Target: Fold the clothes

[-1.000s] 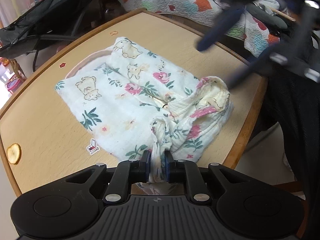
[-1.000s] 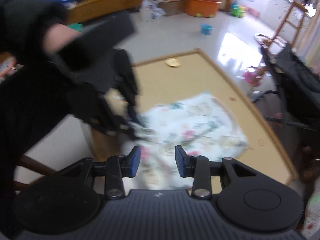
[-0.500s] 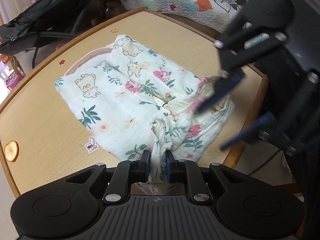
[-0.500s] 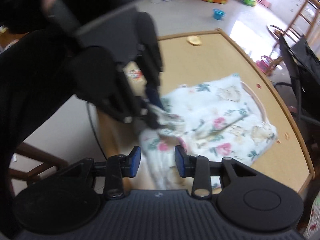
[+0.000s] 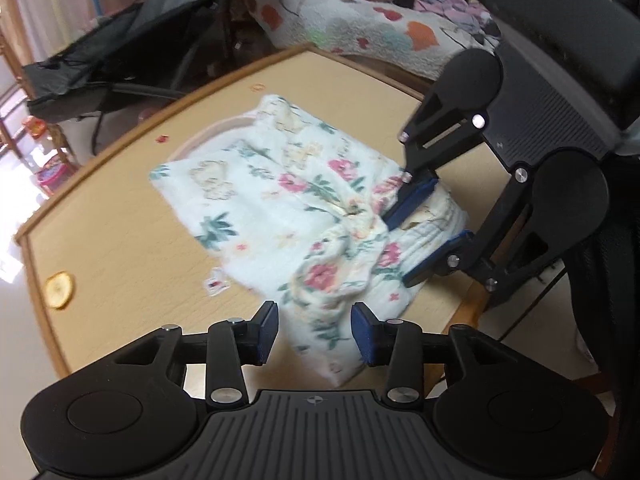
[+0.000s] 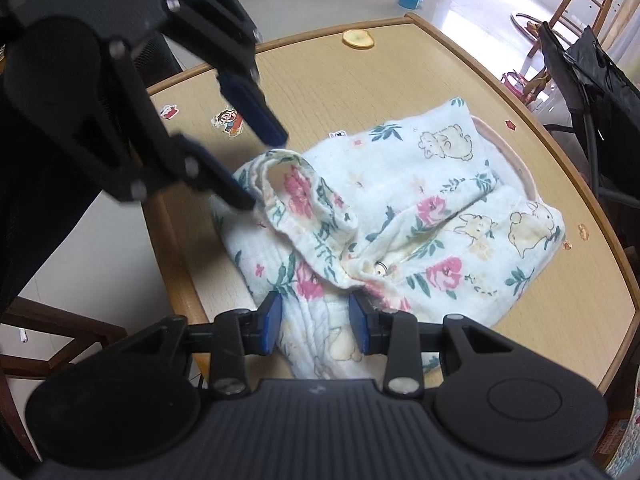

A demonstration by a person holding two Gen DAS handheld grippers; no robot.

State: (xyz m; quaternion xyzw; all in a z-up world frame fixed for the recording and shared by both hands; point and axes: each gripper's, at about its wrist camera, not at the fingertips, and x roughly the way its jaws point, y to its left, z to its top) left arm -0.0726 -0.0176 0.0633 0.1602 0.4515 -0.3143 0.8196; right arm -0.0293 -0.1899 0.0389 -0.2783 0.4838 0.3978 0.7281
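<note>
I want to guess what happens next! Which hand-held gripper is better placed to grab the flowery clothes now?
Probably the right hand-held gripper: its open jaws already straddle a bunched fold of the flowery garment. The left hand-held gripper has just been opening, and the cloth lies loose between its jaws.

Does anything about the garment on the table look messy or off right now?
Yes. The floral garment is mostly flat, but its near end is bunched, with a cuff curled up in a loop by the table edge, and some fabric hangs over that edge.

No writing, label or number can be read anywhere.
</note>
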